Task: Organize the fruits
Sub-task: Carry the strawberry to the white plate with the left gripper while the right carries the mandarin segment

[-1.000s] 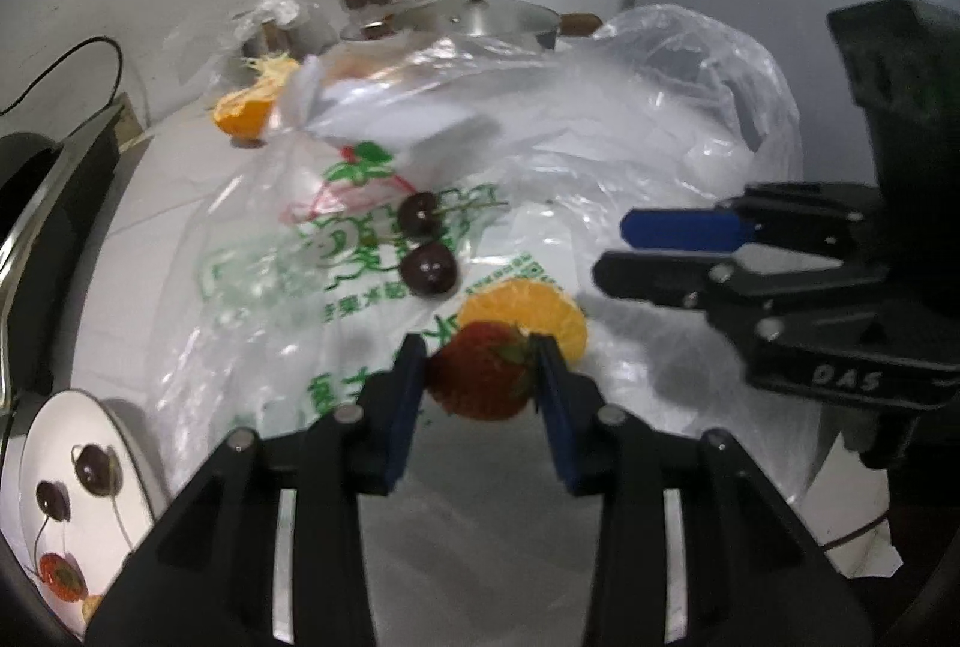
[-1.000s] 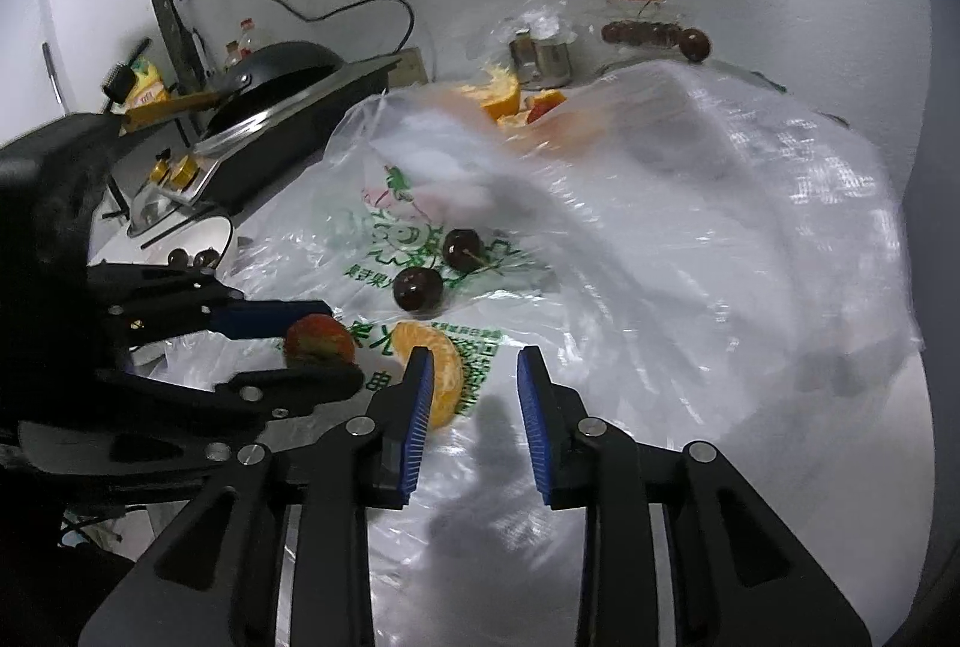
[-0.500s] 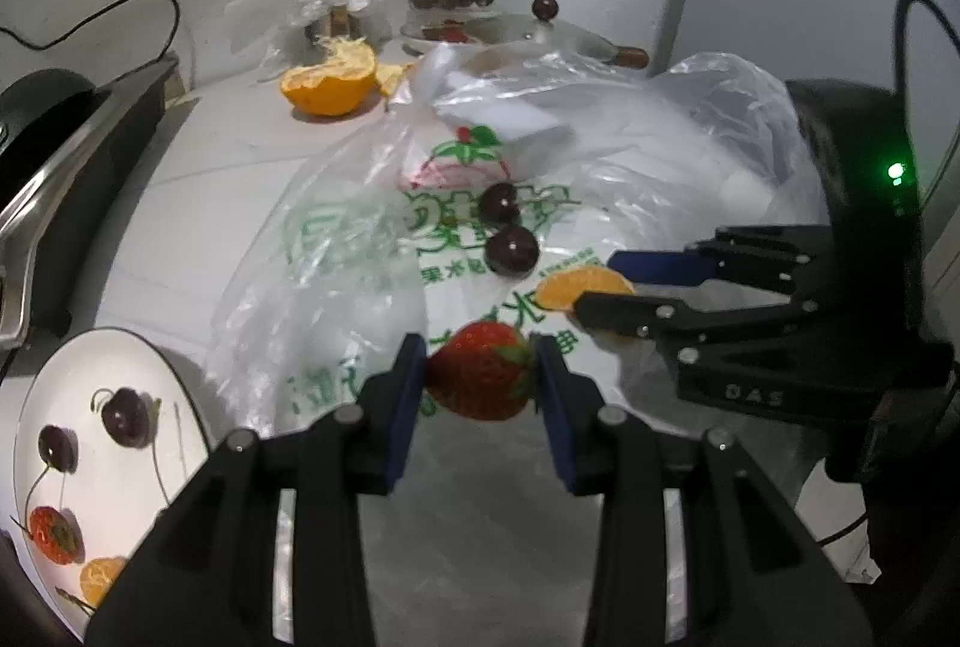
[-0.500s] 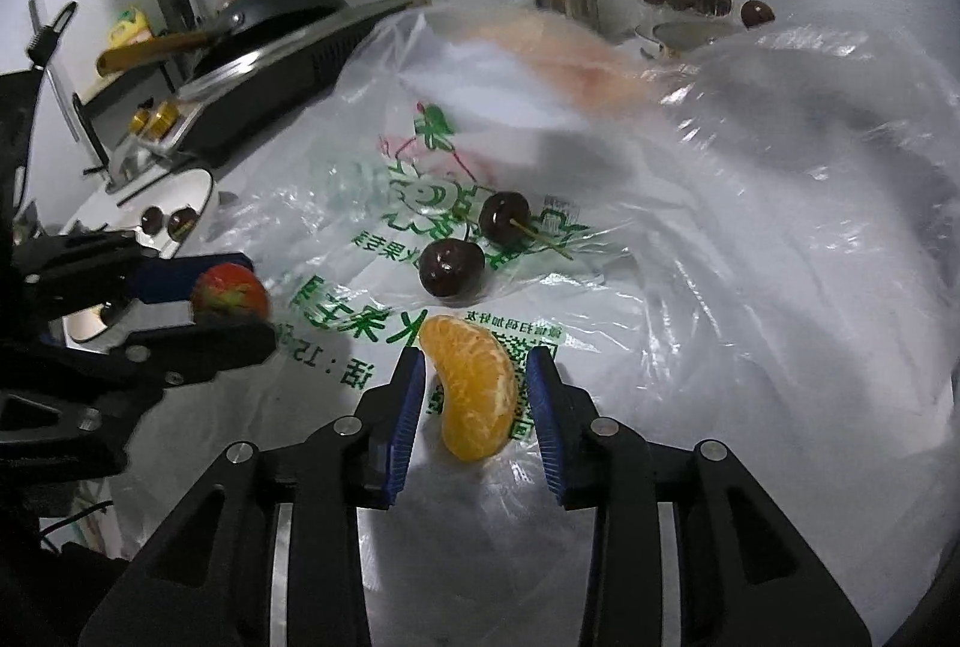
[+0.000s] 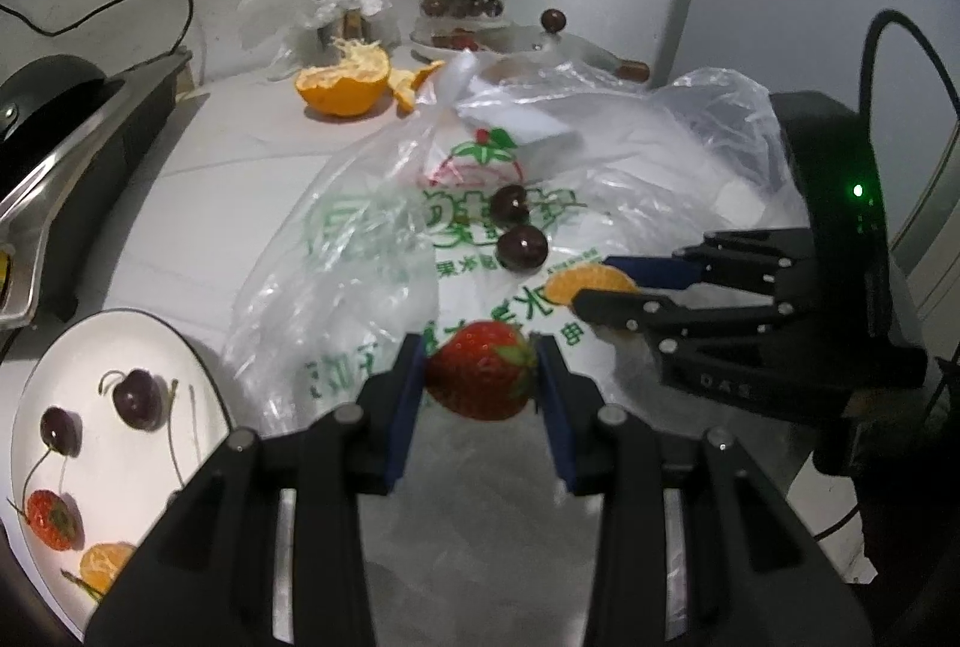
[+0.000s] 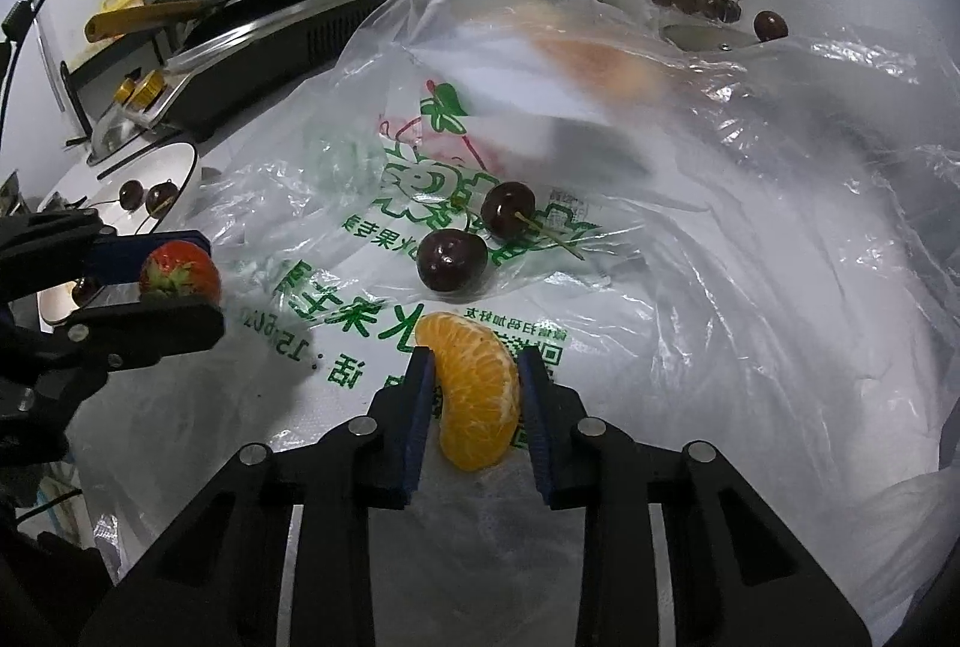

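**Both grippers loaded over the bag**

Our left gripper [image 5: 480, 377] clamps a red strawberry [image 5: 480, 377]; our right gripper [image 6: 476, 395] pinches an orange mandarin segment [image 6: 478, 395] against the crinkled clear plastic bag with green print [image 6: 690, 287]. Just ahead of the right fingertips lie two dark cherries [image 6: 451, 260]. Left of our left gripper sits a white round plate [image 5: 129, 473] with fruit.

Left gripper [image 5: 480, 377] angled downward, both blue pads pressed on a strawberry [image 5: 480, 378], fingers entering from 6 o'clock. Right gripper [image 6: 474, 395] likewise tilted down, clamped on an orange segment [image 6: 477, 398]; seen at 3 o'clock in the left view.
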A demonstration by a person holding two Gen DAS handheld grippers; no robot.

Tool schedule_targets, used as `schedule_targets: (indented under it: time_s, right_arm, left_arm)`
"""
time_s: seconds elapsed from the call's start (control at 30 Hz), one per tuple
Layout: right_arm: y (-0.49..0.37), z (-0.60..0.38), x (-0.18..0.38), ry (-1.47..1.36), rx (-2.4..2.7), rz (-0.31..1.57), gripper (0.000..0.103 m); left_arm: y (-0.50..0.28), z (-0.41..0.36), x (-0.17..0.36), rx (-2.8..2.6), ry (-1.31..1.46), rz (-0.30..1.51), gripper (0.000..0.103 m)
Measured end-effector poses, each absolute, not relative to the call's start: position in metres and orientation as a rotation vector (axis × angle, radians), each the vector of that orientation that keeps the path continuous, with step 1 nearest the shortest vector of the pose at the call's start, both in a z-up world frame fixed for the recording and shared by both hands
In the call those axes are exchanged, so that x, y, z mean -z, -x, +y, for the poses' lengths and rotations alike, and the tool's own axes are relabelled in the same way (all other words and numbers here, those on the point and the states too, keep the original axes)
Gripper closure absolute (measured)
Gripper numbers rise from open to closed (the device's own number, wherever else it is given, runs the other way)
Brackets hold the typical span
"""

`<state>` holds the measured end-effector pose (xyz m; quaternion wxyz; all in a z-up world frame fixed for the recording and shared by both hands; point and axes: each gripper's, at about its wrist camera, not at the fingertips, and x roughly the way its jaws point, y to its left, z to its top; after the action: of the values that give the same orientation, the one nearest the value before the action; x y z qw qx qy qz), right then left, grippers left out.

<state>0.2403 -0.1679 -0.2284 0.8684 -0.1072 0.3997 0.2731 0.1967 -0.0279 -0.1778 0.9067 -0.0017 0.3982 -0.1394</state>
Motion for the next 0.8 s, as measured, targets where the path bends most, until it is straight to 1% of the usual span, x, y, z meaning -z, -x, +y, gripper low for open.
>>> schedule_targets:
  time_s: [0.8]
  right_arm:
    - [-0.197,-0.148,0.188,0.243,-0.59,0.745,0.075]
  left_arm:
    - [-0.151,-0.01,0.156,0.277,0.018,0.758,0.065]
